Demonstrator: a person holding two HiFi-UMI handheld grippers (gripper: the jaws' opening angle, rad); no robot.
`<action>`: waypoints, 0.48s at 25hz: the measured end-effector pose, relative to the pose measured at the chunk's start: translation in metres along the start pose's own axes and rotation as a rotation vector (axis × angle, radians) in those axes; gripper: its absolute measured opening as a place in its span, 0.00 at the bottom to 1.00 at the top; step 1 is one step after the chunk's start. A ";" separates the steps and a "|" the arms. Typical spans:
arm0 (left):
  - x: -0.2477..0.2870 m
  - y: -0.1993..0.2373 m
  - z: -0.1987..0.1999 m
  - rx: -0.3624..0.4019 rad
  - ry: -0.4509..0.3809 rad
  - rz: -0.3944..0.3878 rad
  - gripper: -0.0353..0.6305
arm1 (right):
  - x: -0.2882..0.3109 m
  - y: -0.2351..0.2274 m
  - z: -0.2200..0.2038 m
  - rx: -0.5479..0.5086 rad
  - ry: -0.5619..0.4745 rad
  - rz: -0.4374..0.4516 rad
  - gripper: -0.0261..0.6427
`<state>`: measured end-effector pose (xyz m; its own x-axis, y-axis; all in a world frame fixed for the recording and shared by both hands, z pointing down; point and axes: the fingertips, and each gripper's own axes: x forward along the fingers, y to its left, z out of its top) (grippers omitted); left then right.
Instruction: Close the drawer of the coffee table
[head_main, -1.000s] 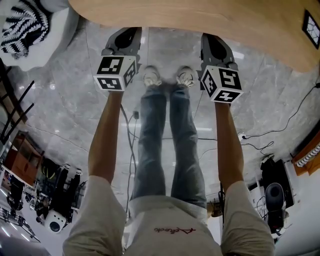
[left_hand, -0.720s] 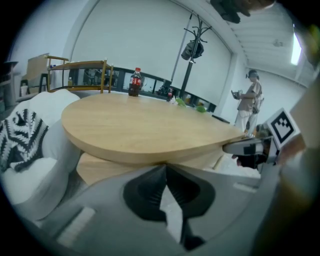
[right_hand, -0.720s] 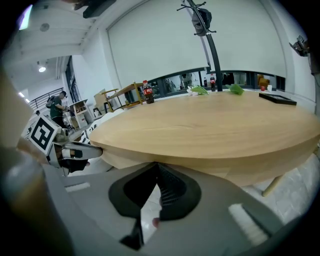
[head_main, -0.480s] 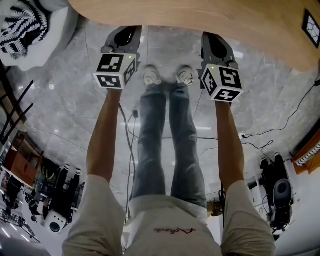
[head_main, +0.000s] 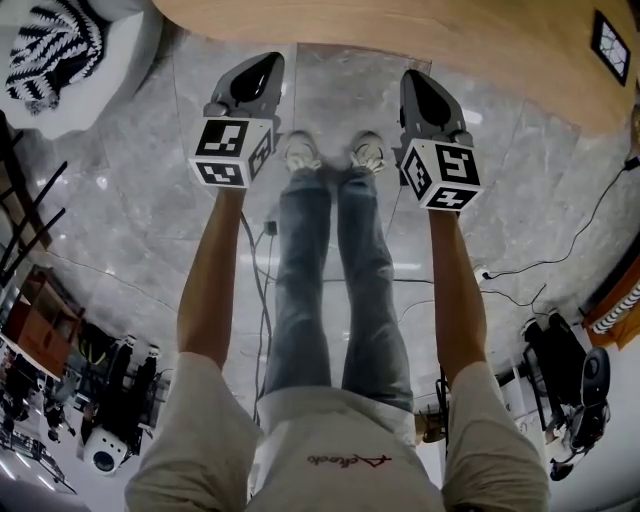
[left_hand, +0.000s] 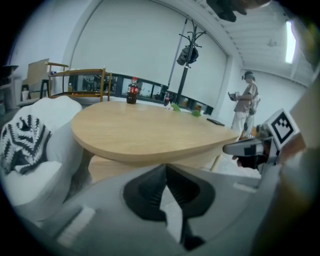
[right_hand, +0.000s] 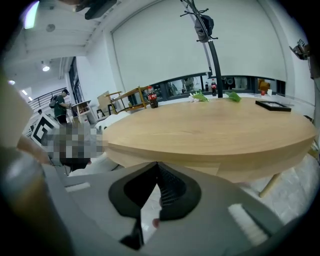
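Both hand-held grippers (head_main: 260, 65) (head_main: 417, 82) near coffee table (head_main: 420, 30)

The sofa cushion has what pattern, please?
The knitted cushion is black-and-white zebra-striped; clearest in left gripper view.

The table (head_main: 400, 30) has a rounded top of light wood and lies level at the upper edge of the head view. Under the top sits a panel (left_hand: 107, 167) of the same wood. Whether the drawer is shut cannot be told.
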<state>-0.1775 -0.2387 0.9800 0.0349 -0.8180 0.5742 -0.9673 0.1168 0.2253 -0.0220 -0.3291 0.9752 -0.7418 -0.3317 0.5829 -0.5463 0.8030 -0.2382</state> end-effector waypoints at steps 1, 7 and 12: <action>-0.004 -0.002 0.001 0.001 -0.006 0.001 0.05 | -0.003 0.002 0.002 -0.005 -0.006 0.001 0.05; -0.043 -0.018 0.027 -0.002 -0.035 0.015 0.05 | -0.041 0.023 0.026 -0.031 -0.020 0.010 0.05; -0.074 -0.036 0.085 0.038 -0.089 0.018 0.05 | -0.075 0.037 0.082 -0.073 -0.077 0.012 0.05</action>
<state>-0.1669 -0.2299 0.8627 -0.0035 -0.8631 0.5050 -0.9763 0.1122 0.1849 -0.0184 -0.3149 0.8592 -0.7772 -0.3568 0.5183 -0.5097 0.8400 -0.1861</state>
